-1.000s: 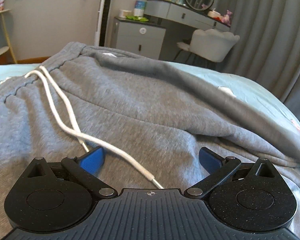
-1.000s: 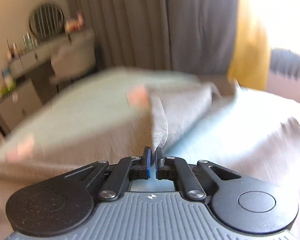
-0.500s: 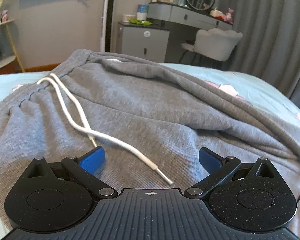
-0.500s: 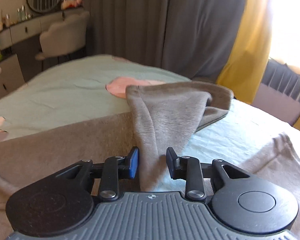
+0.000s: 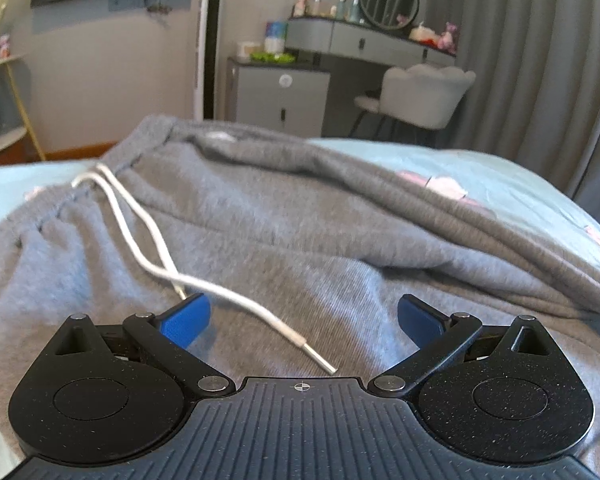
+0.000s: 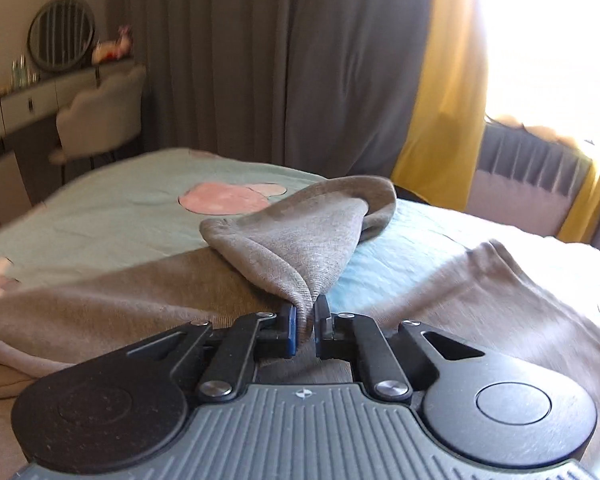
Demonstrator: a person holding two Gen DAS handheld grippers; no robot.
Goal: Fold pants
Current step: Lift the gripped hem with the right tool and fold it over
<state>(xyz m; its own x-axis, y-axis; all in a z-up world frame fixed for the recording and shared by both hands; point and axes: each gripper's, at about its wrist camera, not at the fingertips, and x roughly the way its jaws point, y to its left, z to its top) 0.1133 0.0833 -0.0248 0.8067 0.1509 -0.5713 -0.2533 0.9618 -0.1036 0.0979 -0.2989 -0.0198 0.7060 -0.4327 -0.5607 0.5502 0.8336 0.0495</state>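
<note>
**Two grippers at work on grey pants across a bed**

One bed (image 5: 520, 184) with a pale green sheet carries everything; grey pants (image 5: 300, 232) lie spread over most of it, the waistband toward the far edge in the left wrist view, one leg (image 6: 296, 240) reaching toward the bed's far corner in the right wrist view; a pink print (image 6: 220, 202) shows on the sheet beside that leg; the left gripper (image 5: 304, 314) hovers low over the seat of the pants, fingers spread wide and holding nothing; the right gripper (image 6: 305, 322) has its fingers closed narrow on a bunched fold of the leg, the cloth lifted into a cone; a white drawstring (image 5: 140, 224) trails from the waistband, its metal tip (image 5: 320, 359) lying between the left fingers.
</note>
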